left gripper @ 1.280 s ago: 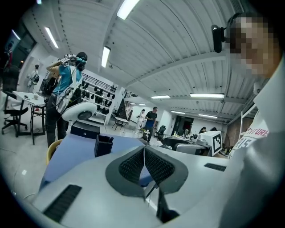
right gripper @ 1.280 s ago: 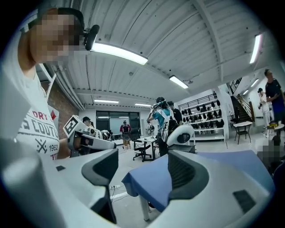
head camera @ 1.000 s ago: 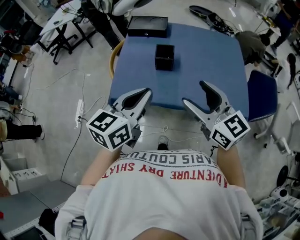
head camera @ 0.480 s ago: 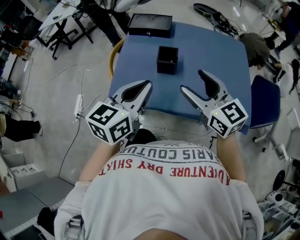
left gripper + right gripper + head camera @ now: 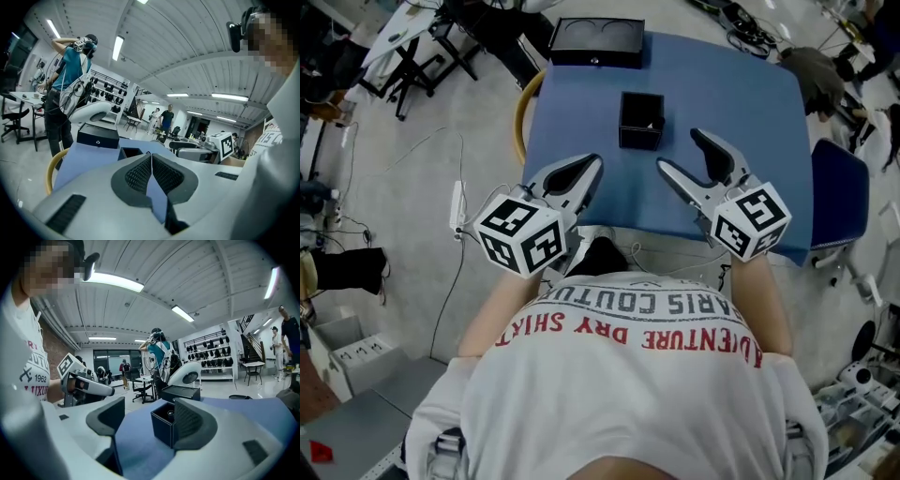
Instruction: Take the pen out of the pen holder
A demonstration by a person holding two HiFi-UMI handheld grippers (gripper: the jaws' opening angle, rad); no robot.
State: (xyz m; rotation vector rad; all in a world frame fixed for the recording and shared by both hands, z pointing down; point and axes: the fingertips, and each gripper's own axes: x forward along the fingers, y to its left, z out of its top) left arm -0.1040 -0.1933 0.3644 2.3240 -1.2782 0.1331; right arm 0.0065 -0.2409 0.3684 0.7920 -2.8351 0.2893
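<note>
A black square pen holder (image 5: 641, 120) stands on the blue table (image 5: 731, 103), with a small pale glint of the pen (image 5: 654, 123) inside it. In the right gripper view the pen holder (image 5: 163, 426) sits just beyond my jaws, a little right of centre. My right gripper (image 5: 680, 152) is open and empty, slightly to the right of the holder and short of it. Over the table's near edge, my left gripper (image 5: 592, 163) is shut with nothing in it. The holder (image 5: 131, 152) shows beyond the shut left gripper (image 5: 151, 157).
A flat black case (image 5: 597, 42) lies at the table's far edge. A yellowish chair back (image 5: 523, 112) stands left of the table and a blue chair (image 5: 836, 202) to its right. Cables run over the floor. People stand in the room beyond.
Both grippers have moved forward over the table's near edge, closer to the pen holder. The left stays shut and the right stays open.
</note>
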